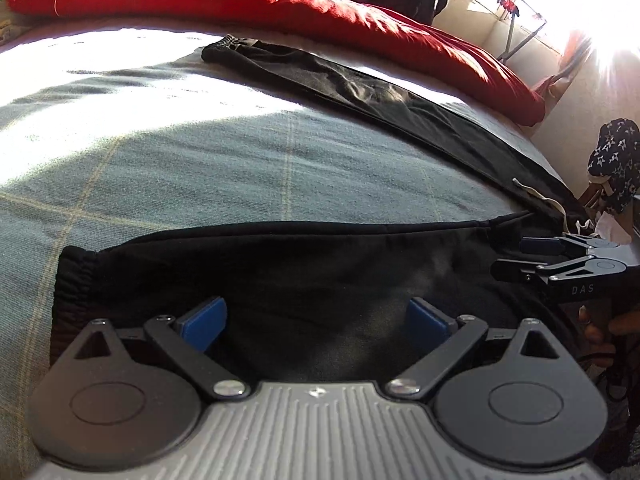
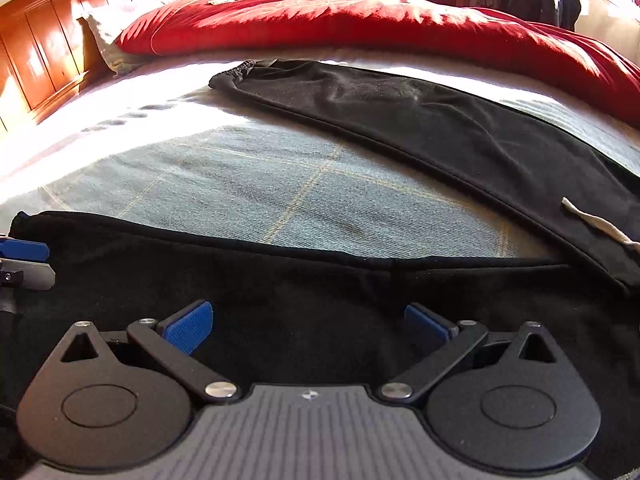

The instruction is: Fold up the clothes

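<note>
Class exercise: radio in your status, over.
Left gripper open, right gripper open, both over near leg. Black trousers spread in a V on bed. Nothing in the way.

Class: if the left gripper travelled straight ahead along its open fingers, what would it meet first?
Probably the near leg of the black cotton sweatpants: the left gripper hangs open just above it, though depth is unclear.
</note>
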`<state>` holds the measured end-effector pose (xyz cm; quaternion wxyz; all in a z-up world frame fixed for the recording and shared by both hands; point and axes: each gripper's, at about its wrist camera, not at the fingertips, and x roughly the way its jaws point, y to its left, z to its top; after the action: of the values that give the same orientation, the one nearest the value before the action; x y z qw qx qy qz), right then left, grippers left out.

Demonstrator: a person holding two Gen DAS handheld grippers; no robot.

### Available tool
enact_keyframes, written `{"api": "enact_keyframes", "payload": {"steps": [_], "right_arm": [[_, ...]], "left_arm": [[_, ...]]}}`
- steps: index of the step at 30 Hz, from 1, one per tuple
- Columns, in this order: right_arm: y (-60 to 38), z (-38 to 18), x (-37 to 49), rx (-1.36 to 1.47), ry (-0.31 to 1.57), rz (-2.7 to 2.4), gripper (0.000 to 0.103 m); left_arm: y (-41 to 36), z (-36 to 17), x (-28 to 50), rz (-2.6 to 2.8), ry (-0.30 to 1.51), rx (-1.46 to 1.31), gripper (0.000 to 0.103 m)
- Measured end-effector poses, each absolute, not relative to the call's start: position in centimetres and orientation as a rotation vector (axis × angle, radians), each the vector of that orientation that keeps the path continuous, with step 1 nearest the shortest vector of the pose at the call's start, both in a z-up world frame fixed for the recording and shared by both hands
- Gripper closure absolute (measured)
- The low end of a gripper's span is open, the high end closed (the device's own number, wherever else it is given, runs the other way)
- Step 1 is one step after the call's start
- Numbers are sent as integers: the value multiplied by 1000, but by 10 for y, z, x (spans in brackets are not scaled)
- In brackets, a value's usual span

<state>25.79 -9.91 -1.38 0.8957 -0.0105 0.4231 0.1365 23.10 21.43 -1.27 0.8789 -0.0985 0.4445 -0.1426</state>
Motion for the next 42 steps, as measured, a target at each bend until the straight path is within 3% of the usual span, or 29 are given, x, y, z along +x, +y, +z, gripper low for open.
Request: {"api": "enact_keyframes", "payload": {"steps": [6,14,22,25,32,37,42], "right_arm": [[-146,3,209,-50,843,233,0],[-197,-34,150,-5,943,126,0],[-203,-18,144,-21,851,109,0],[-203,-13,148,-30,835,122,0],[-191,-11,170,-27,831,174,0],[-169,-6,181,-47,821,228,0],[-162,-3,185,-59,826,210,0]], "left_arm": [[195,-16,193,-238,925,-121,7],[179,-30,153,-141,977,-42,7],[177,-12,171,-103,871,-15,7],[195,-28,173,-26,933,-105,7],[229,-15,138,-4,888,-297,7],[253,15,159,-61,749,-329,7],[258,-3,205,-206,746,-424,7]]}}
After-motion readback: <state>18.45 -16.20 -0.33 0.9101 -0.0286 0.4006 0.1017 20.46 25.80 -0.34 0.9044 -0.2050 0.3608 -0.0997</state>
